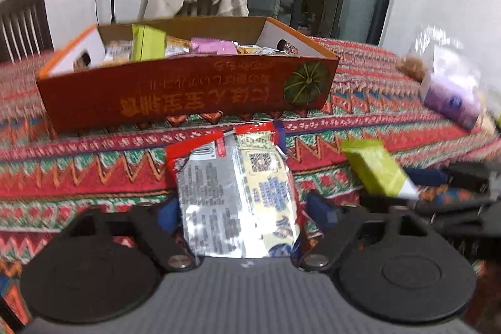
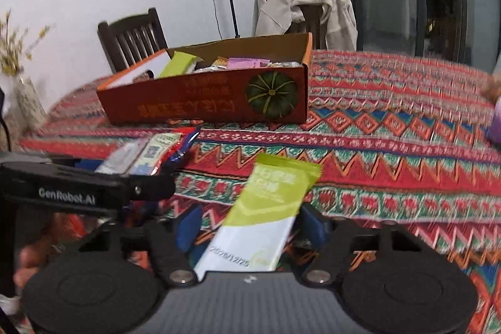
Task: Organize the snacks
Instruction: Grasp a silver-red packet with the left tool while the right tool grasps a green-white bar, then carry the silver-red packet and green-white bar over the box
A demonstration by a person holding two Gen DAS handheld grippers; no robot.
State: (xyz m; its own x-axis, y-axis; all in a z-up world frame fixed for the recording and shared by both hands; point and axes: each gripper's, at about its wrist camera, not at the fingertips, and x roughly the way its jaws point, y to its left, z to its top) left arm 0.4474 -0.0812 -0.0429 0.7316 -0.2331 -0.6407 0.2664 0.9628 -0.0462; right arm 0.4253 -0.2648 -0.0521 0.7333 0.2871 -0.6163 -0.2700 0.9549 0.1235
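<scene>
Black hand-held gripper (image 2: 247,227), blue finger pads (image 2: 188,229), silver screws, white "GenRobot.AI" lettering.

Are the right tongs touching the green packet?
Touching: in the right wrist view the right tongs pinch the green packet from both sides, holding it off the tablecloth.

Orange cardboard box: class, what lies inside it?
Inside the orange cardboard box: a green packet, a pink packet and other wrapped snacks. Its front wall hides whatever lies lower.
</scene>
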